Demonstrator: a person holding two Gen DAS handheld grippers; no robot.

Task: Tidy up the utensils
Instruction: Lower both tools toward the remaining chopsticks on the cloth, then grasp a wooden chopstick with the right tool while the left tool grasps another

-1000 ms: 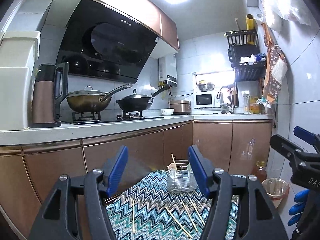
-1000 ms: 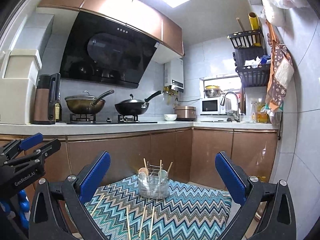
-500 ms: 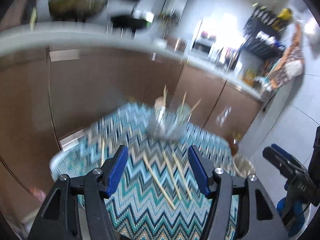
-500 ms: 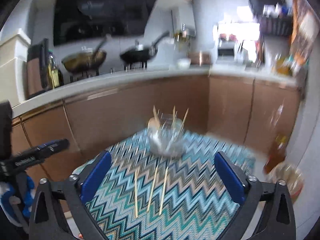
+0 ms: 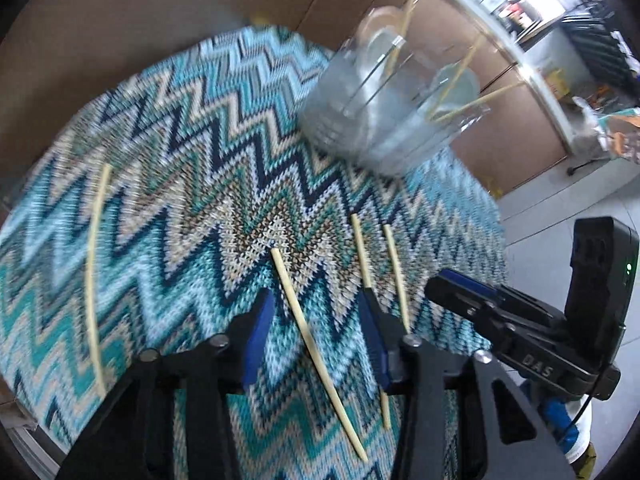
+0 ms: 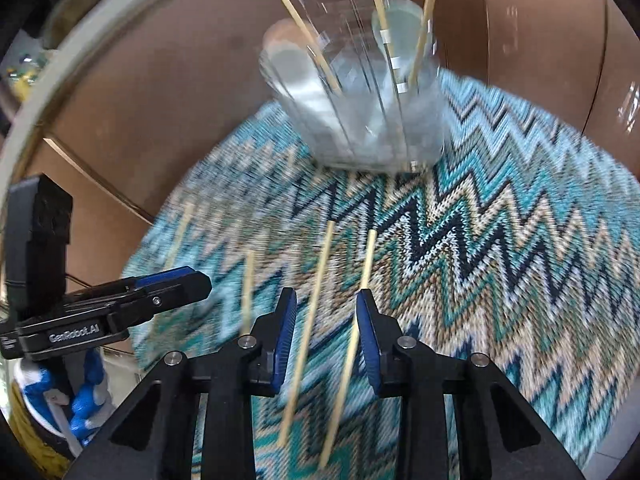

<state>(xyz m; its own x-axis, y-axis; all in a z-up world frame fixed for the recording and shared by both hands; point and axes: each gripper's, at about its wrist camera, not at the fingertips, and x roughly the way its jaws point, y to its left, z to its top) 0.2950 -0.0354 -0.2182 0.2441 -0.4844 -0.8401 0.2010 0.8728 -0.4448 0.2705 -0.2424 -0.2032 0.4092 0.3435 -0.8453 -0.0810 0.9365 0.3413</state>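
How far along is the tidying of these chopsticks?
A few chopsticks already stand in the clear holder. Both grippers' jaws are closing: the left gripper around one loose chopstick, the right gripper around two. Four still lie on the zigzag cloth.

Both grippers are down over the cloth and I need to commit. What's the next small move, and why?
Probably lower the left gripper a touch further before it shuts. Its jaws are closing astride one loose chopstick lying flat on the zigzag cloth, pads not yet on it. The right gripper, also closing, spans two chopsticks.
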